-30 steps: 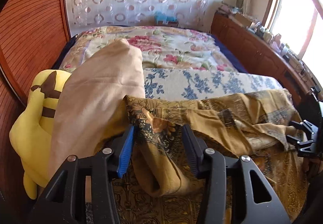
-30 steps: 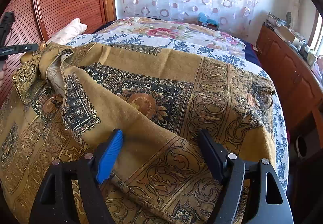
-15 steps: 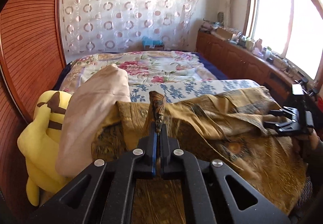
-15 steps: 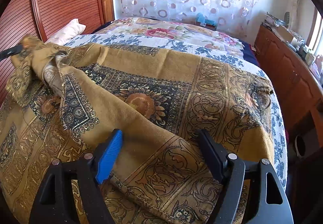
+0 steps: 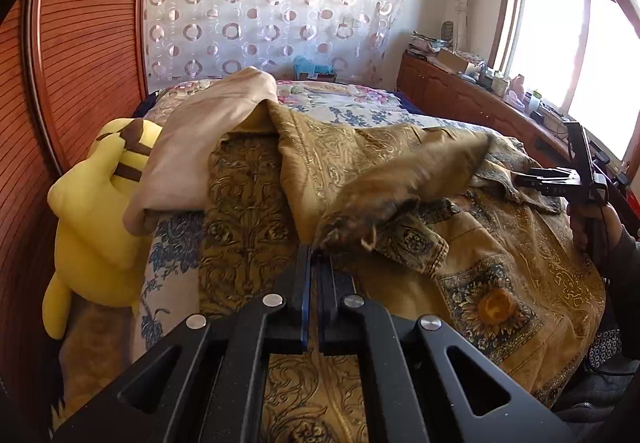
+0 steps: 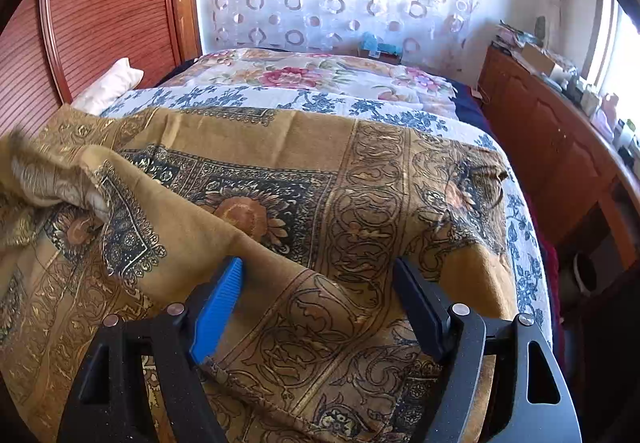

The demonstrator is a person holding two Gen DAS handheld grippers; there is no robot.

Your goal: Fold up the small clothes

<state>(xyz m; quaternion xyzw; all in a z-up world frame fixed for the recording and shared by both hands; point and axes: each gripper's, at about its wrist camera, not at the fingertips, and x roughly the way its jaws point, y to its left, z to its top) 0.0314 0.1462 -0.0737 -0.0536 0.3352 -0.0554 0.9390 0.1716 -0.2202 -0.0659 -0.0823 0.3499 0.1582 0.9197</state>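
A mustard-gold patterned cloth with dark floral panels lies spread over the bed; it also shows in the left wrist view. My left gripper is shut on a corner of this cloth and holds it lifted, the fabric blurred with motion above the spread part. My right gripper is open, its jaws wide apart with a raised fold of the same cloth lying between them. The right gripper also shows at the right edge of the left wrist view.
A beige pillow and a yellow plush toy lie at the bed's left by the wooden headboard. A floral quilt covers the far bed. A wooden cabinet with clutter runs along the right under the window.
My left gripper closed on the cloth corner, lifted it and is carrying it to the right across the bed. The right gripper has stayed open in place.
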